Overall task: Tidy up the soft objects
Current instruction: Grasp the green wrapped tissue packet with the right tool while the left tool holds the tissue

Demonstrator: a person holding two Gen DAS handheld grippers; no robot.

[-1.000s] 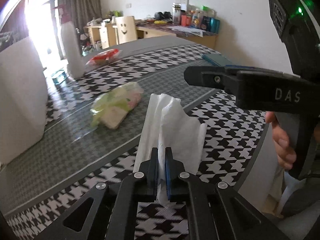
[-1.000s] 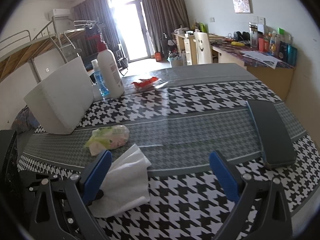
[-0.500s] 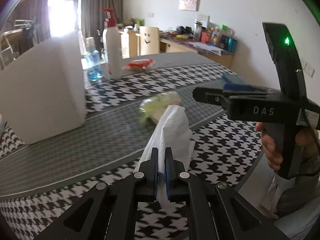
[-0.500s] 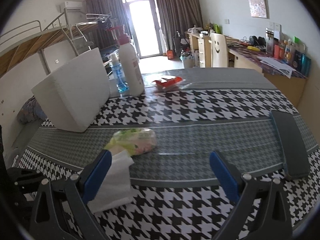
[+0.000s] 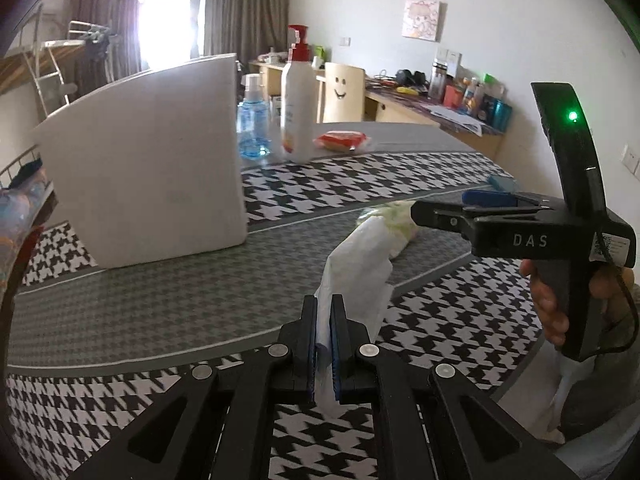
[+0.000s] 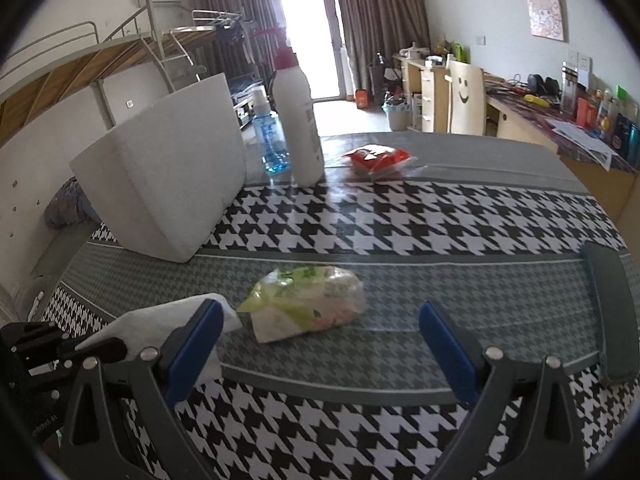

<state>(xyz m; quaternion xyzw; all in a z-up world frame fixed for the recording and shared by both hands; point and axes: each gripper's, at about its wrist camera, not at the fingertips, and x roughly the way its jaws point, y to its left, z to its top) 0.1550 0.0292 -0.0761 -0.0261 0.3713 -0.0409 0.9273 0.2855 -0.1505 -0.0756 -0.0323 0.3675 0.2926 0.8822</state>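
Note:
My left gripper (image 5: 324, 344) is shut on a white tissue (image 5: 356, 260), which hangs crumpled ahead of the jaws above the table. The tissue also shows in the right wrist view (image 6: 160, 328), low left. A green and white tissue pack (image 6: 308, 304) lies on the grey band of the table, just beyond the tissue (image 5: 394, 220). My right gripper (image 6: 320, 340) is open and empty, held in front of the pack; it appears from the side in the left wrist view (image 5: 472, 208).
A big white box (image 5: 148, 168) stands at the left on the houndstooth table (image 6: 400, 220). Behind it are a white pump bottle (image 6: 298, 124), a blue bottle (image 6: 270, 140) and a red packet (image 6: 378, 160). A dark flat case (image 6: 608, 304) lies at the right.
The left gripper has swung left with the tissue, bringing the white box and bottles into its view. The right gripper has moved closer to the tissue pack.

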